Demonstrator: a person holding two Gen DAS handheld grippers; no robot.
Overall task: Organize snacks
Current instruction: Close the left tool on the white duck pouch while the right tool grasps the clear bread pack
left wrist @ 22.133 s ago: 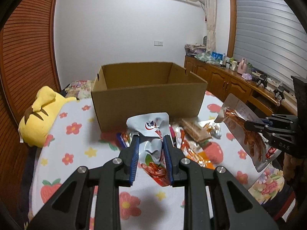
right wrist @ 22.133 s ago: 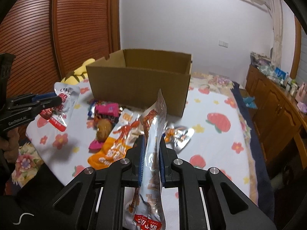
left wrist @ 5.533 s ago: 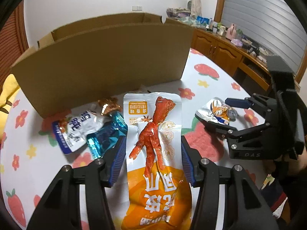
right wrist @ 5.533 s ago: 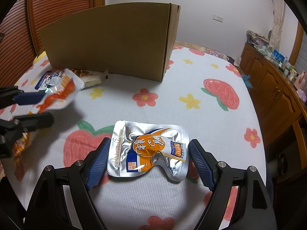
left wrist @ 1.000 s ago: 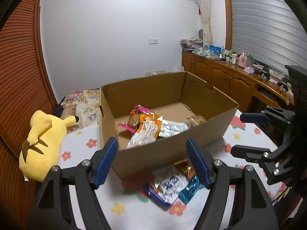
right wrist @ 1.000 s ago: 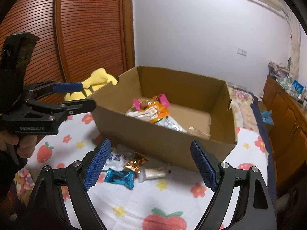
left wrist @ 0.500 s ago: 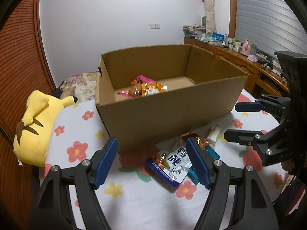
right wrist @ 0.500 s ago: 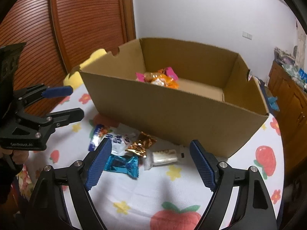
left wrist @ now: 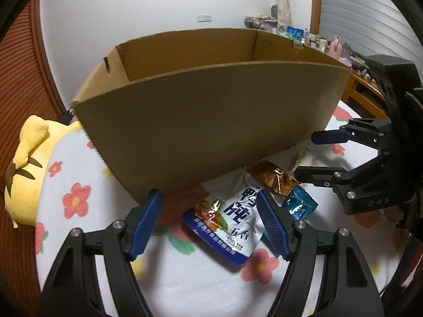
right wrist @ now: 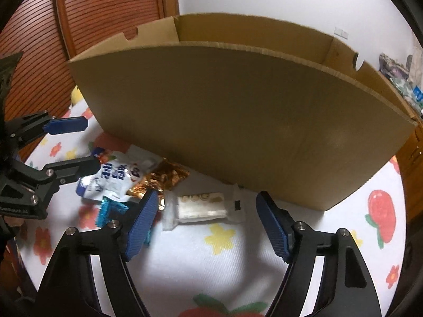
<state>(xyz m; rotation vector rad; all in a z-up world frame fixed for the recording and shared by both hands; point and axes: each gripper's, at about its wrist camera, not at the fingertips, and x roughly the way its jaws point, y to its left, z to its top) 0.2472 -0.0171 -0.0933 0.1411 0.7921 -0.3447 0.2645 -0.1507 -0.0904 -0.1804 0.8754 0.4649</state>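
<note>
Both grippers spread wide, nothing held: left gripper (left wrist: 208, 219) over the blue-white pouch (left wrist: 232, 224), right gripper (right wrist: 206, 224) over the white bar (right wrist: 201, 206). Four snacks left in front of the box (left wrist: 206, 121), incl. gold wrapper (left wrist: 272, 177) & teal candy (left wrist: 300, 206). Box contents hidden from here.

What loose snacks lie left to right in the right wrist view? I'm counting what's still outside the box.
White-blue pouch → teal candy → gold wrapper → clear bar pack.
</note>
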